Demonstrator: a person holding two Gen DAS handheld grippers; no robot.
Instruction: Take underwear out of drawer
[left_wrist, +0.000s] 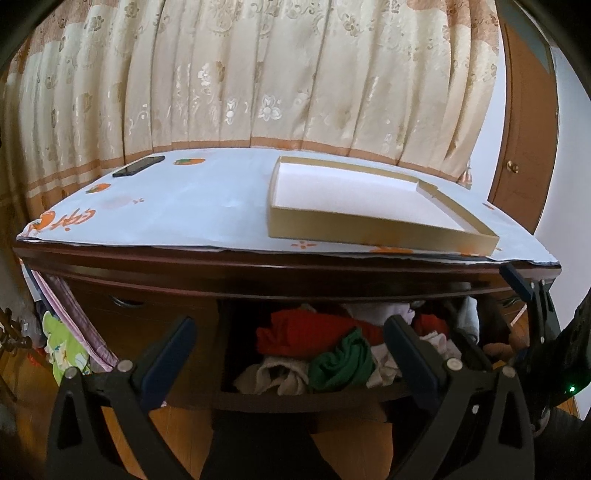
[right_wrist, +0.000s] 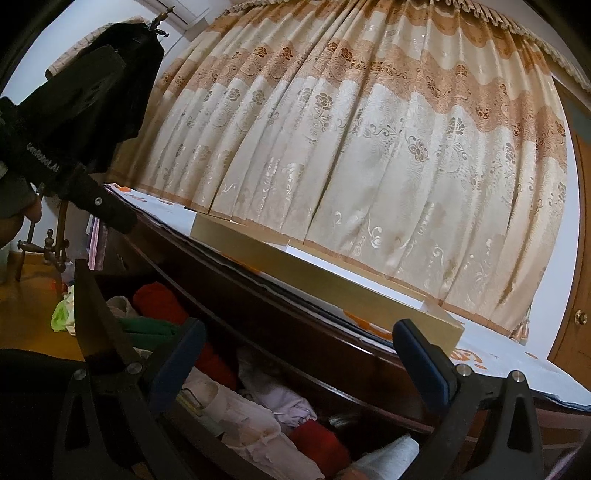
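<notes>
I have the drawer (left_wrist: 314, 398) already pulled out from under the front edge of the dresser (left_wrist: 258, 273), and nothing has been lifted from it yet, so I judge I am at the reaching step. The underwear sits in a loose heap inside: a green piece (left_wrist: 341, 363) near the drawer's front edge, a red one (left_wrist: 295, 330) behind it, a pale one (left_wrist: 273, 374) to its left. From the right wrist view I see more, a pinkish lacy piece (right_wrist: 251, 432) and another red piece (right_wrist: 321, 443) toward the drawer's right end.

My left gripper (left_wrist: 291, 343) hangs in front of the drawer with its jaws spread wide and nothing between them; the green piece lies in line with the gap. My right gripper (right_wrist: 299, 350) is over the drawer's right end, also spread wide and holding nothing.

On the dresser top a cloth (left_wrist: 207, 206) covers the surface, with a shallow box (left_wrist: 369, 229) near the front right edge and a phone (left_wrist: 138, 166) at the back left corner.

Next, I think, I need to drop one gripper into the heap and close on a raised fold of a single piece, then lift it straight up clear of the overhanging dresser edge. The pieces are tangled, so a deep pinch could drag a neighbour along.
</notes>
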